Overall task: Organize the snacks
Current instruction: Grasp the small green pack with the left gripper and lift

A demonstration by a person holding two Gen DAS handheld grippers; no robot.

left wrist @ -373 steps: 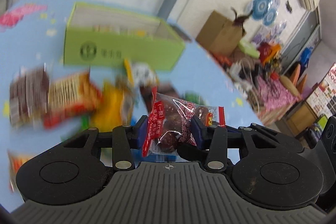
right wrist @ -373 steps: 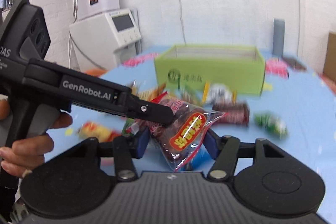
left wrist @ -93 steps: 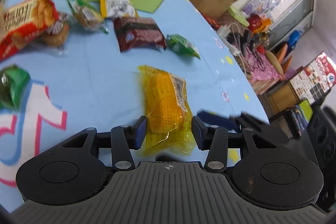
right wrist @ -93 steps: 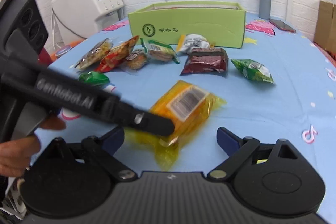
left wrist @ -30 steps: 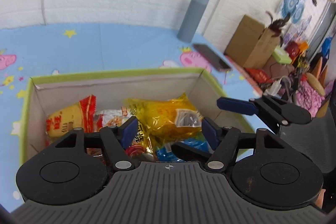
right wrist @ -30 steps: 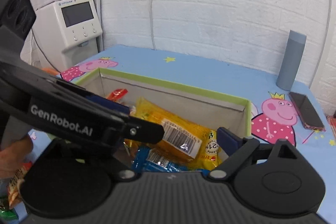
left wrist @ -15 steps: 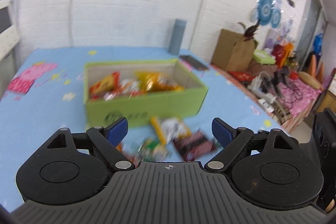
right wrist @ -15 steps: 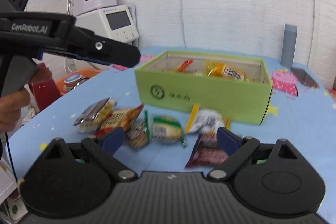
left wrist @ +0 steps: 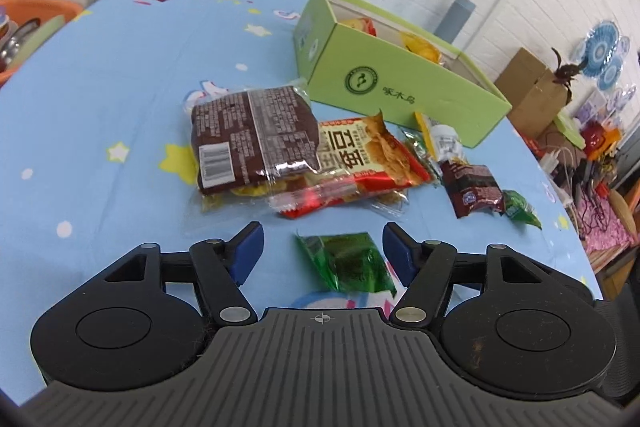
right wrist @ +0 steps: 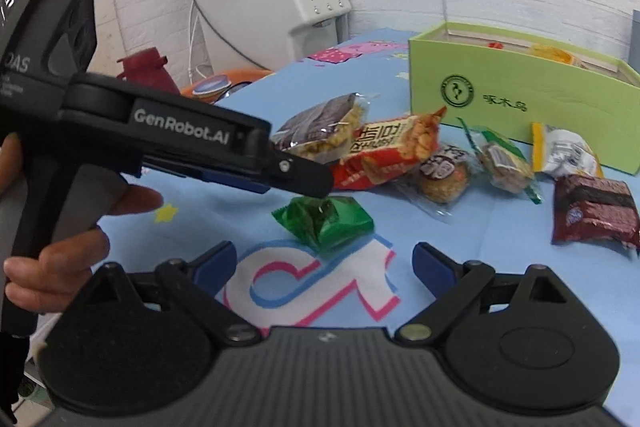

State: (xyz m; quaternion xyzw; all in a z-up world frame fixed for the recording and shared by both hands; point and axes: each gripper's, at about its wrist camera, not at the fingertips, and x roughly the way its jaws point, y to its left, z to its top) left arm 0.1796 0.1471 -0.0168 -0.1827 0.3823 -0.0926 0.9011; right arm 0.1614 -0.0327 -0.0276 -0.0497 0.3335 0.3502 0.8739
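Now both tools are back over the loose snacks: a second ago they were above the green box [left wrist: 394,83], where the yellow packet [left wrist: 420,45] now lies among the packets already inside, so that transfer counts as complete and a new pick cycle has begun. I have the left gripper [left wrist: 322,247] spread wide and empty, its blue pads [left wrist: 249,241] on either side of the green candy packet [left wrist: 348,263], which lies flat on the blue tablecloth [left wrist: 120,75] just short of the fingertips. From the right wrist view, the left tool's finger hangs directly over that same packet. The right gripper [right wrist: 324,263] is likewise wide open and carries nothing, held low behind the packet. I judge the green packet to be the next target. Remaining on the cloth, between me and the box: the brown packet [left wrist: 250,137], the red-orange packet [left wrist: 360,157], the dark red packet [left wrist: 472,189], and several smaller wrapped items nearby.
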